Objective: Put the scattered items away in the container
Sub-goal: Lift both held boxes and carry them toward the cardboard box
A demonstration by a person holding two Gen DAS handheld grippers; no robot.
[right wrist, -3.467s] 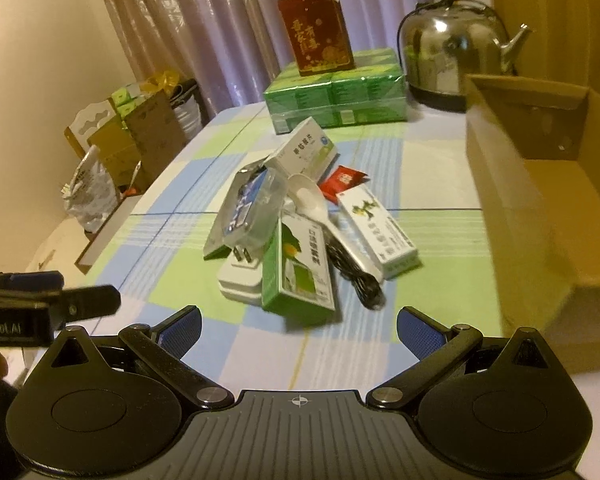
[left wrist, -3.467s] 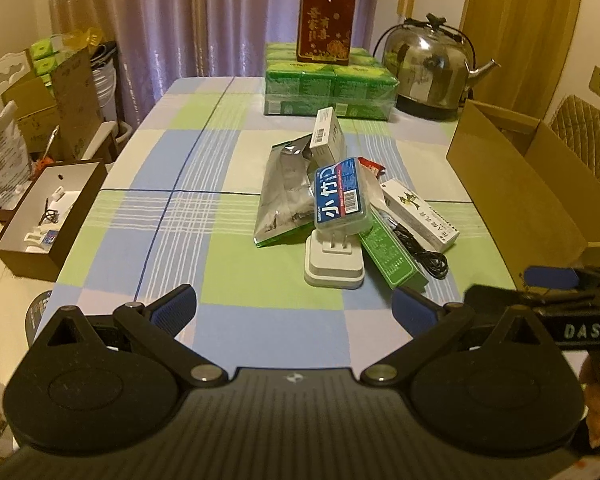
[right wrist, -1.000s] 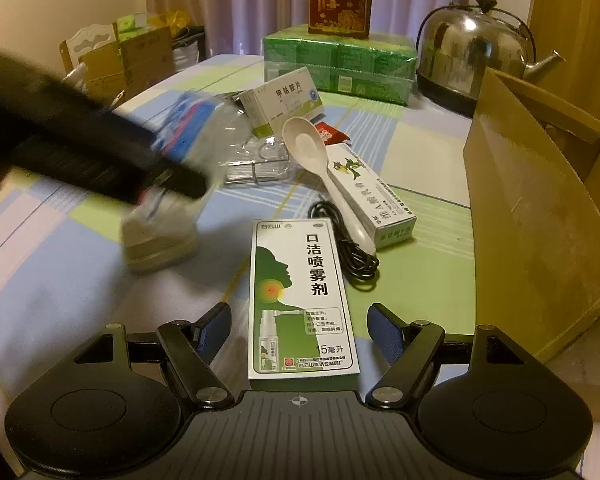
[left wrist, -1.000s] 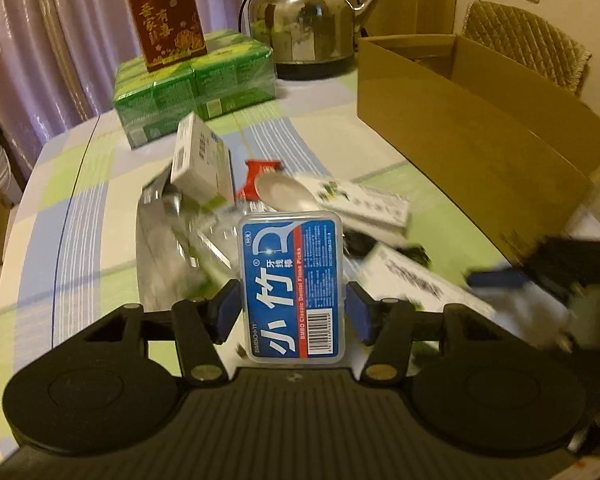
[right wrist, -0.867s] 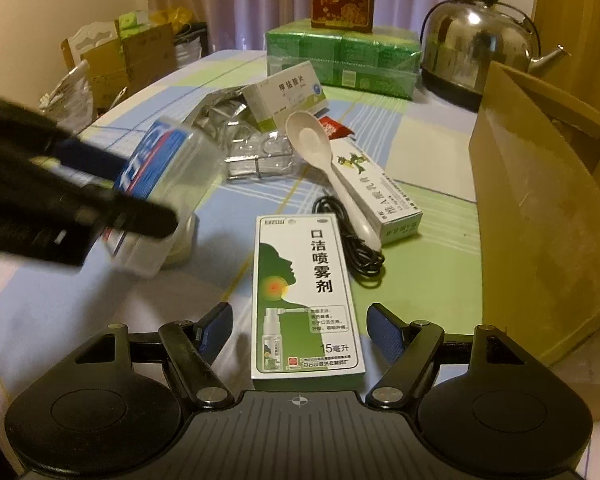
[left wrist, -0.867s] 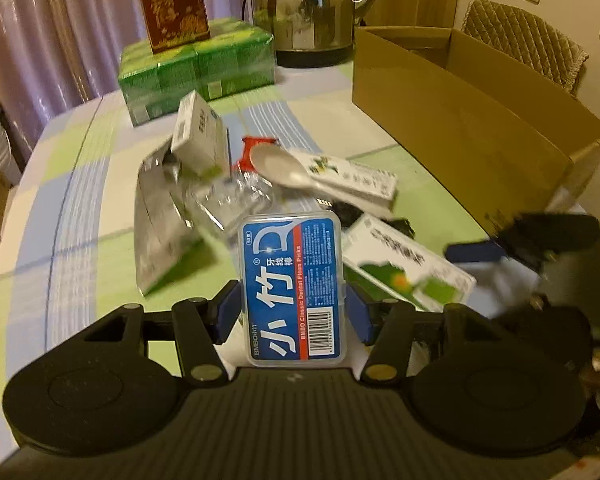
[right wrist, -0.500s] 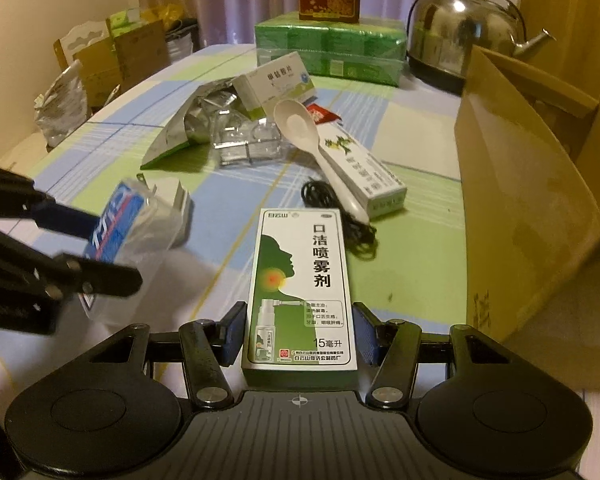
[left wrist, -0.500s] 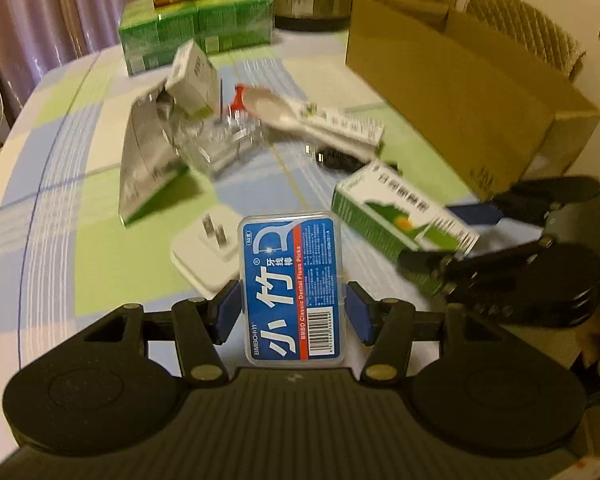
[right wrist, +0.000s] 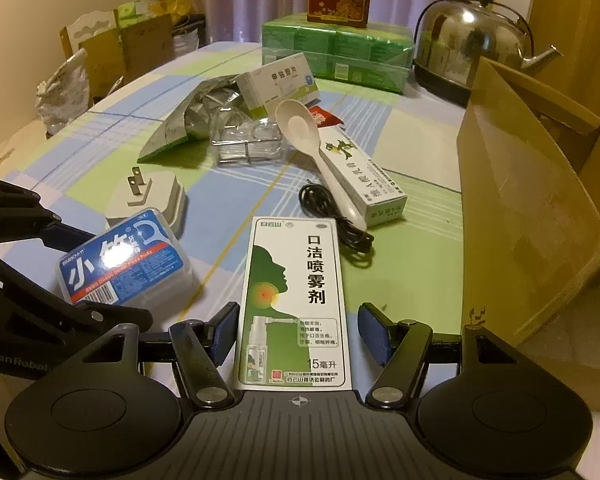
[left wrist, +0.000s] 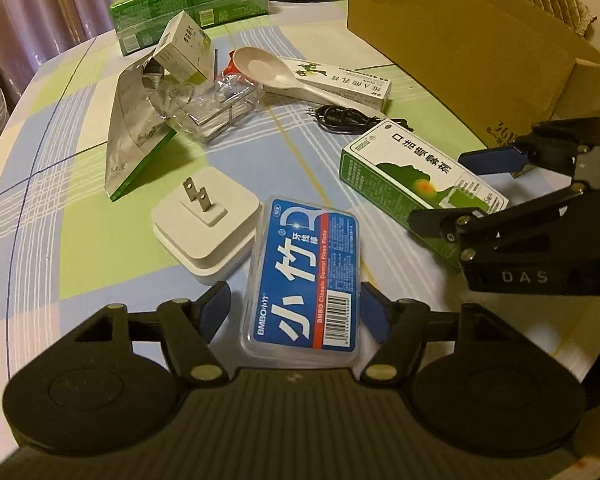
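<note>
The floss box [left wrist: 304,280] is held in the left tongs [left wrist: 296,308], the spray box [right wrist: 296,300] in the right tongs [right wrist: 298,330]; the carton [right wrist: 532,216] lies right, nearer the right tongs.

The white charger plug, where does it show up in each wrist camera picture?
Left wrist view: white charger plug lies left of centre, prongs up, beside the blue floss pick box.
Right wrist view: it lies at middle left, just behind that box.
Shared landmark: the white spoon.
</note>
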